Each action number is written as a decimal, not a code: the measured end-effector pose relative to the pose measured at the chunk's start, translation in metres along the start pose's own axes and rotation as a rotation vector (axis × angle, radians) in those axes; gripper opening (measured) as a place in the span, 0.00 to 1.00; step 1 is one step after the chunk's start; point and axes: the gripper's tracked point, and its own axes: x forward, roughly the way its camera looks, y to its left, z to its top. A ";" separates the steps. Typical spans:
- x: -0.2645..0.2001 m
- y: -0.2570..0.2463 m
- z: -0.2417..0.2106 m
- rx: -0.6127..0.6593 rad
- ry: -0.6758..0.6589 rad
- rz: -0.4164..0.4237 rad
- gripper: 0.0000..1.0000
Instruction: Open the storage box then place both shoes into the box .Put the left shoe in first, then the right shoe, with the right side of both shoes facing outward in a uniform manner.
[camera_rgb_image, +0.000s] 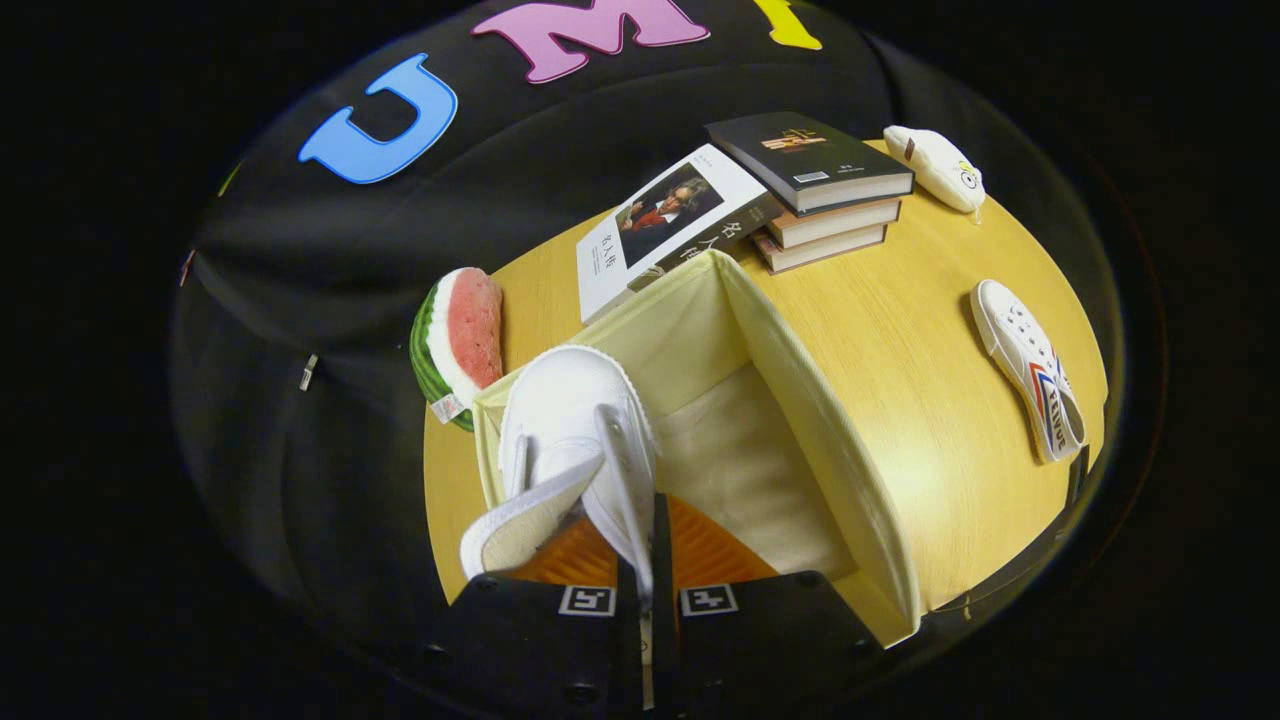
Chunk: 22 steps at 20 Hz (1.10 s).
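My gripper (645, 545) is shut on the upper edge of a white canvas shoe (572, 430), both fingers (700, 545) pinching the thin fabric near its opening. The shoe hangs over the near left corner of the open pale-yellow storage box (800, 420), toe pointing away from me, partly above the box's rim. The box's inside shows its bare cream bottom. A second white shoe (1030, 368) with red and blue stripes lies on its side on the wooden table (920, 340), well off to the right of the box.
A watermelon-slice toy (458, 340) leans at the table's left edge, just beyond the box. A white book (660, 225) lies behind the box, beside a stack of three books (820, 190). A small white plush pouch (938, 166) sits at the far right.
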 end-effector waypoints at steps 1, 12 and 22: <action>0.002 -0.001 -0.002 -0.008 0.011 -0.007 0.11; -0.035 0.050 0.003 -0.174 -0.044 0.162 0.99; -0.161 -0.113 0.072 -0.464 -0.320 -0.064 0.99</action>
